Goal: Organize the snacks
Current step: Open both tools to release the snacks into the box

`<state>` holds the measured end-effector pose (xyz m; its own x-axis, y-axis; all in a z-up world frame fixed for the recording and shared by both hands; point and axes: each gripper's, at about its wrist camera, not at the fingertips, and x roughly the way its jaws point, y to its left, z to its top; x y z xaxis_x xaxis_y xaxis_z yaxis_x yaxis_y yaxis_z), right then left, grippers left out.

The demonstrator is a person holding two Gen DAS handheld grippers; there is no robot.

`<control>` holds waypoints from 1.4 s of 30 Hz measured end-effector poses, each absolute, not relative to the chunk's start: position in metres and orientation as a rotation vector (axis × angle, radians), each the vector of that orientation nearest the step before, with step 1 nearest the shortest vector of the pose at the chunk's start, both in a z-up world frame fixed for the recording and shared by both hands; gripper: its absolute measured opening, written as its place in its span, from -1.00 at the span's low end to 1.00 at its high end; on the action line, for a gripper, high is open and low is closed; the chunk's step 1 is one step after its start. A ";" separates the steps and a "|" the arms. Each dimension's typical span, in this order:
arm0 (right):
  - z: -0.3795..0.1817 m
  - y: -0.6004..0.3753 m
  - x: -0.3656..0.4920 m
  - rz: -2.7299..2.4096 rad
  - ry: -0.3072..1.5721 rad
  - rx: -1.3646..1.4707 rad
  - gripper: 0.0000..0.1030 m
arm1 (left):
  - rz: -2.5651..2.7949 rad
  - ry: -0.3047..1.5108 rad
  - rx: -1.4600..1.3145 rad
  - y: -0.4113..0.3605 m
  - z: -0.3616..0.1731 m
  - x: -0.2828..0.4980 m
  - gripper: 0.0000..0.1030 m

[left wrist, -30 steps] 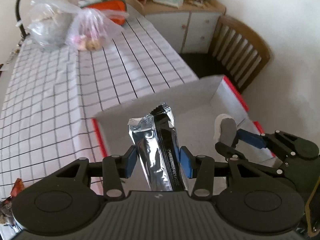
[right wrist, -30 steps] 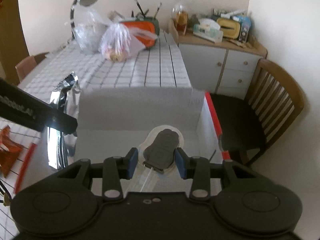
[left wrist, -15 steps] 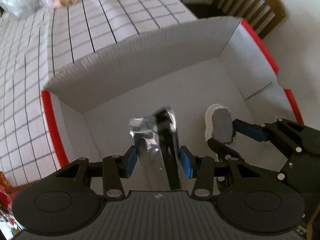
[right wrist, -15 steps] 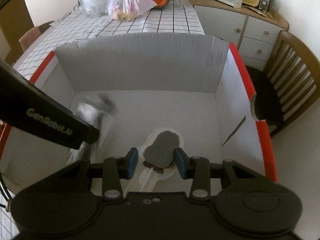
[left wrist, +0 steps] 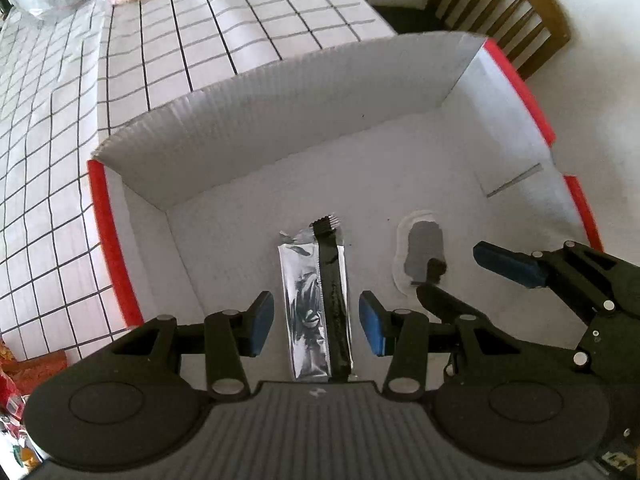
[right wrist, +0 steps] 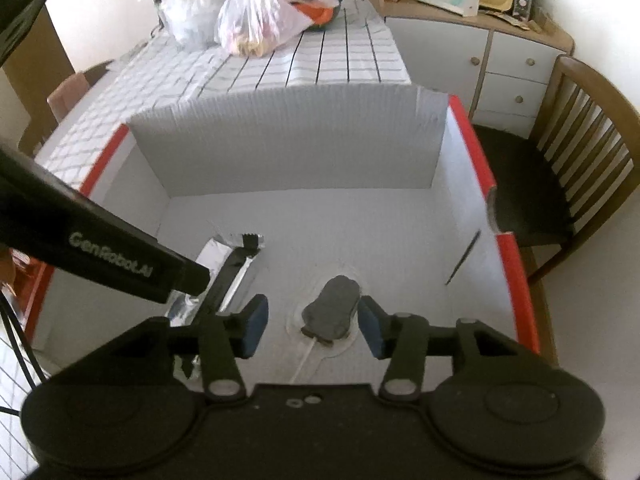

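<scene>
- Left wrist view: our left tool (left wrist: 316,326) is spread, its blue pads clear of the silver-and-black snack wrapper (left wrist: 316,300) lying flat on the floor of the white box (left wrist: 280,136), towards its left wall. To the right, near the box's right wall, lies the clear-wrapped dark snack (left wrist: 420,252), with our right tool (left wrist: 468,276) over it.
- Right wrist view: our right tool (right wrist: 312,328) is spread, pads either side of the clear-wrapped dark snack (right wrist: 332,312) without touching. The silver-and-black snack wrapper (right wrist: 236,268) lies to its left. The box (right wrist: 288,140) sits on the checked surface (right wrist: 320,64).
</scene>
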<state>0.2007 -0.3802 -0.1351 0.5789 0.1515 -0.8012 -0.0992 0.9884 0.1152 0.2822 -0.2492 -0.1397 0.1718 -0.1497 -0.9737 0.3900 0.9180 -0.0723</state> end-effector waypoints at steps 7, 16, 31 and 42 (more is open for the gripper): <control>-0.111 -0.383 0.185 0.152 0.882 0.097 0.09 | -0.413 1.266 0.168 -0.235 -0.110 0.261 -0.10; -0.080 -0.376 0.161 0.181 0.809 0.127 0.30 | -0.396 1.131 0.131 -0.207 -0.070 0.229 -0.02; -0.036 -0.342 0.117 0.243 0.697 0.128 0.77 | -0.371 0.952 0.071 -0.160 -0.023 0.170 0.22; -0.023 -0.302 0.097 0.318 0.668 0.112 0.92 | -0.339 0.870 0.004 -0.110 -0.010 0.135 0.40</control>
